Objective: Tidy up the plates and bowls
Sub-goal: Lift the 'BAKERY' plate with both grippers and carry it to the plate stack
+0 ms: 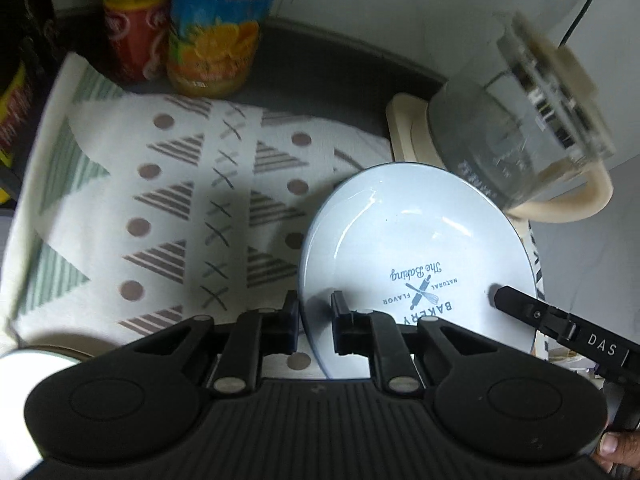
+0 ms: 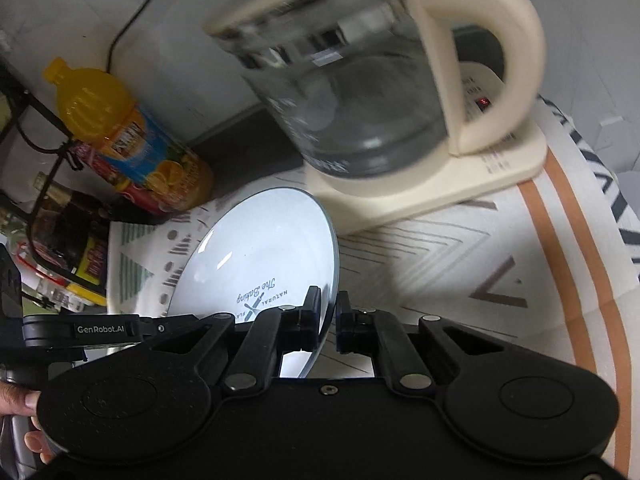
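Task progress: you have one pale blue plate (image 1: 416, 248) in hand and lifted at a tilt above the patterned cloth (image 1: 168, 200); by my reading you are in the carry step, with nothing yet set in its final place.
Done so far: as far as these views show, only the pick-up of this plate.
Left to do: placing this plate, then any other dishes. A white rim (image 1: 24, 364) shows at the lower left of the left wrist view, possibly another dish, but too little is visible to tell. No bowl is in view.
Left gripper (image 1: 316, 320): your jaws are clamped on the plate's rim, one finger over the face, one behind the edge.
Right gripper (image 2: 328, 316): likewise closed on the opposite rim, the edge running between the two fingers.
Plate position: it hangs between your two grippers, held at both sides, printed face up and slanted, with the "BAKERY" print near your left fingertips.
Surroundings: the glass kettle (image 2: 360, 92) on its cream base sits just behind the plate; the orange juice bottle (image 2: 136, 140) stands further back to the left.
Watch out: I judge the kettle to be the nearest obstacle, so keep the plate's far edge away from it.
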Motion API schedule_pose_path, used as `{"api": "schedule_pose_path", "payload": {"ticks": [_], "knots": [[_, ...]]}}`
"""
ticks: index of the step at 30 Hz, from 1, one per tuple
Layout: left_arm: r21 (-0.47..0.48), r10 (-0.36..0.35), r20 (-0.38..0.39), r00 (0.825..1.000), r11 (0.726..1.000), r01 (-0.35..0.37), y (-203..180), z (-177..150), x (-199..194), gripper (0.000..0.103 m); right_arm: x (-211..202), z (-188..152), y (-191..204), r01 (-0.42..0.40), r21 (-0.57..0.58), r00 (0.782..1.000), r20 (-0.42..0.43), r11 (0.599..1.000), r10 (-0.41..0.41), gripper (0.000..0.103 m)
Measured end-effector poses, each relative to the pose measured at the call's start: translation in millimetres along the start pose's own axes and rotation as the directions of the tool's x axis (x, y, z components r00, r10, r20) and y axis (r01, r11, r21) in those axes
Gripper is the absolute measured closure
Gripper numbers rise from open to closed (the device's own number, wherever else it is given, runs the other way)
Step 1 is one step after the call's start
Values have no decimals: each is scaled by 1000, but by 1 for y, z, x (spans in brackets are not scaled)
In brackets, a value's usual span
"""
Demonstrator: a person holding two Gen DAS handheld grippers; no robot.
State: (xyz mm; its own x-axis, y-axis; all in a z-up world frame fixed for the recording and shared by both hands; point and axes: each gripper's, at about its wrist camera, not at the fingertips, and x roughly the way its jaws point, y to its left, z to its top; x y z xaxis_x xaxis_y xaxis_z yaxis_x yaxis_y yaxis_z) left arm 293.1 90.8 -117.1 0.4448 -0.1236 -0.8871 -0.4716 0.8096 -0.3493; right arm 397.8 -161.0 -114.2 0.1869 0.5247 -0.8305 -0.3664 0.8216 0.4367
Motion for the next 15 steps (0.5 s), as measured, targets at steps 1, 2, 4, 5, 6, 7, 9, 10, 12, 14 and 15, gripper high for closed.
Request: {"api": "schedule_pose_path", "payload": {"ticks": [1, 2, 4, 5, 6, 7, 9, 10, 12, 14, 15], "knots": [[2, -3, 7, 1000, 1000, 3, 1, 1, -5, 89, -3, 1, 4, -5, -2, 1000, 6, 1000, 5, 96], [6, -5, 14, 1000, 1000, 5, 2, 2, -10, 90, -5, 3, 7, -9, -3, 1000, 12, 1000, 9, 96], [13, -11, 27, 1000, 1000, 10, 4, 4, -22, 90, -10, 6, 16, -18, -2, 1000, 26, 1000, 18, 96], [15, -13, 34, 999, 1000, 12, 5, 5, -28, 90, -13, 8, 19, -20, -2, 999, 31, 1000, 20, 96], [18, -13, 41, 999, 1000, 13, 6, 6, -33, 90, -15, 9, 24, -21, -6, 999, 38, 1000, 22, 96], [20, -15, 48, 999, 1000, 14, 7, 6, -39, 90, -18, 10, 29, -23, -12, 999, 45, 1000, 24, 96], [25, -23, 58, 998, 999, 22, 11, 7, -50, 89, -23, 11, 37, -30, -22, 998, 60, 999, 31, 96], [26, -29, 61, 998, 999, 27, 15, 8, -56, 89, -26, 11, 42, -34, -24, 997, 68, 999, 36, 96], [31, -36, 66, 997, 999, 34, 20, 9, -65, 89, -31, 11, 51, -42, -25, 995, 84, 999, 44, 96], [35, -37, 75, 997, 999, 34, 26, 8, -74, 89, -35, 9, 59, -50, -21, 994, 97, 999, 52, 96], [37, -36, 78, 996, 999, 34, 29, 7, -77, 89, -36, 8, 63, -53, -21, 993, 102, 998, 55, 96]]}}
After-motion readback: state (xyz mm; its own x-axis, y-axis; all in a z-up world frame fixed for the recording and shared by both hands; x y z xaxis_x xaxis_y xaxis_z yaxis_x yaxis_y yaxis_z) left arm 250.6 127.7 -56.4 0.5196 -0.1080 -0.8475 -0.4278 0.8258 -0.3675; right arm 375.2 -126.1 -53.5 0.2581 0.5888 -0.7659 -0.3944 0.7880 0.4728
